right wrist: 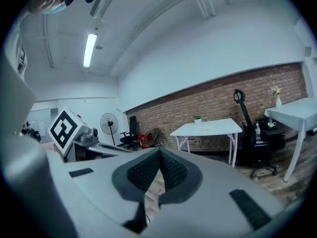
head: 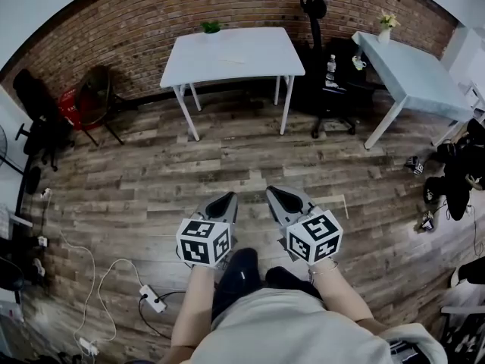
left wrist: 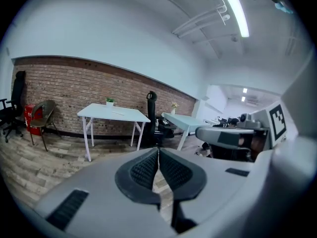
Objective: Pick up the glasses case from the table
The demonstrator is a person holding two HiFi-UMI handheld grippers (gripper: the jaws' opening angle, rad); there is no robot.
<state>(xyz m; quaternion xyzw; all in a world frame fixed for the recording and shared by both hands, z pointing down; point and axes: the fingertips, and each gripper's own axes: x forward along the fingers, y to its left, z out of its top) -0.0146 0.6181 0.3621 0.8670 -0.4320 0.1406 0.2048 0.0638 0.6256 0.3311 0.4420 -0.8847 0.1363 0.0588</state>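
Both grippers hang side by side over the wooden floor, close in front of the person. My left gripper (head: 226, 200) is shut with nothing between its jaws. My right gripper (head: 277, 195) is shut and empty too. In the left gripper view the jaw tips (left wrist: 158, 150) meet, and the same shows in the right gripper view (right wrist: 159, 154). A white table (head: 231, 55) stands far ahead by the brick wall, with a small potted plant (head: 211, 27) and a thin pale object (head: 232, 60) on its top. I cannot make out a glasses case on it from here.
A second pale table (head: 413, 74) stands at the right with a vase (head: 386, 27); a black office chair (head: 326, 74) is between the tables. Chairs (head: 95, 101) stand at the left wall. A power strip and cables (head: 151, 299) lie on the floor at lower left. Bags (head: 458, 173) sit at right.
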